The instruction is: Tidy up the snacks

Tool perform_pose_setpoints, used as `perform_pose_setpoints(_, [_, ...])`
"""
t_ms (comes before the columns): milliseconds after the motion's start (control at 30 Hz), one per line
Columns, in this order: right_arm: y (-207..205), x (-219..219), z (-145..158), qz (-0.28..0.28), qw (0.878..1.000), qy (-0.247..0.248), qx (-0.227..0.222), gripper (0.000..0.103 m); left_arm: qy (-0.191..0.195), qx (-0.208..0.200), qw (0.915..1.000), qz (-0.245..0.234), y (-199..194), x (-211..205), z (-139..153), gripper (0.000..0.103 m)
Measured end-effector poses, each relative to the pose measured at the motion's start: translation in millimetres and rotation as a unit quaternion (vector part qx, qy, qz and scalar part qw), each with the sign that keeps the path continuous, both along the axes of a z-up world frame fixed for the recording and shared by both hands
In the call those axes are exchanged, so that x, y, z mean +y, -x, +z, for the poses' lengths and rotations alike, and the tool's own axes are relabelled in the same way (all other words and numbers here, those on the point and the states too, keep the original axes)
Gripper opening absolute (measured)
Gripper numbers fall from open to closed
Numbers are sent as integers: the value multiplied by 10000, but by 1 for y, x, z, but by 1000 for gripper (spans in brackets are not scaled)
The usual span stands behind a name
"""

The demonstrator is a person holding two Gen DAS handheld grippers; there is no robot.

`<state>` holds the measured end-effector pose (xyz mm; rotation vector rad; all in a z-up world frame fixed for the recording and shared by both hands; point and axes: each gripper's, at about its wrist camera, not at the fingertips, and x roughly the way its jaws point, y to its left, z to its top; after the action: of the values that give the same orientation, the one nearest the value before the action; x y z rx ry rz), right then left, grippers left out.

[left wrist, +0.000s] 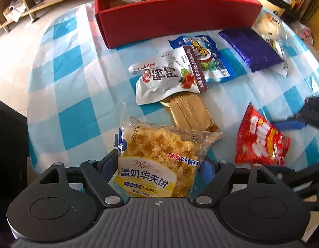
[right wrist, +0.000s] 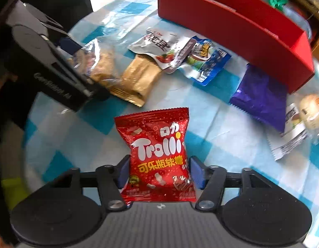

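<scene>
Here, the left gripper [left wrist: 157,171] clamps a waffle pack [left wrist: 159,161] while the right gripper [right wrist: 159,171] clamps a red Trolli gummy bag [right wrist: 159,155], both near the table's [left wrist: 66,86] edge. Other snacks lie mid-table. Next, apparently: carrying both into the far red box [left wrist: 172,18].

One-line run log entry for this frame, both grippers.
left gripper: shut on waffle pack | right gripper: shut on Trolli bag | red box: ahead on table | other snacks: loose
</scene>
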<state>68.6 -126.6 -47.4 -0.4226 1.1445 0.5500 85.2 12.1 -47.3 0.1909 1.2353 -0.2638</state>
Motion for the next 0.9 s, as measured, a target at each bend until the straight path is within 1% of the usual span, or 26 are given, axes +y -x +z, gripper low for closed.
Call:
perform_pose_setpoints(67, [-3, 4, 1, 19, 9999, -118, -29, 65, -102, -35, 9999, -74, 2, -3, -1, 87])
perform_pose_setpoints(100, [-5, 5, 0, 1, 9999, -161, -39, 70, -141, -43, 9998, -102, 3, -4, -2, 88])
perform_pose_setpoints(133, [-7, 6, -1, 18, 9998, -177, -20, 74, -182, -30, 9998, -109, 3, -4, -4, 90])
perform_pose_setpoints(167, [-7, 7, -2, 81, 9998, -183, -3, 80, -213, 1, 9997, -94, 2, -4, -6, 92])
perform_pose_setpoints(233, [-9, 9, -6, 86, 9997, -212, -24, 89, -267, 65, 9996, -63, 1, -2, -9, 94])
perform_pose_setpoints(300, [-11, 6, -8, 65, 9995, -289, 75, 95, -323, 96, 9994, -57, 1, -2, -12, 95])
perform_pose_setpoints(367, [-13, 2, -9, -34, 9989, -431, 199, 100, -328, 131, 9994, -17, 0, 0, -14, 98])
perform_pose_setpoints(433, [-15, -1, -7, -145, 9982, -506, 280, 100, -289, 181, 9994, 20, -2, 1, -15, 98])
perform_pose_setpoints(500, [-14, -3, -5, -257, 9980, -480, 316, 100, -281, 202, 9994, 16, -4, 2, -15, 98])
perform_pose_setpoints(567, [-11, -1, -5, -243, 9988, -363, 201, 95, -283, 197, 9994, -18, -3, 2, -15, 96])
perform_pose_setpoints(600, [-7, -1, -3, -225, 9994, -239, 79, 86, -279, 180, 9994, -47, -1, 2, -14, 95])
perform_pose_setpoints(633, [-5, 0, -2, -227, 9997, -119, -41, 73, -299, 138, 9994, -82, 1, 0, -13, 93])
perform_pose_setpoints(667, [-3, -1, -1, -257, 9996, -78, -110, 67, -317, 88, 9994, -112, 3, 0, -11, 91])
perform_pose_setpoints(700, [-2, -4, 2, -318, 9993, -142, -121, 54, -310, 60, 9994, -113, 6, -2, -9, 90])
perform_pose_setpoints(733, [-1, -8, 6, -412, 9989, -202, -111, 50, -275, 57, 9996, -93, 7, -3, -9, 89])
perform_pose_setpoints(800, [-2, -13, 7, -577, 9978, -330, -32, 49, -226, 15, 9997, -62, 10, -6, -6, 86])
perform_pose_setpoints(833, [-1, -14, 7, -609, 9976, -318, -52, 49, -186, -28, 9998, -62, 11, -7, -3, 84])
perform_pose_setpoints(900, [2, -14, 9, -629, 9975, -316, -111, 48, -34, -65, 10000, -13, 13, -6, 2, 82])
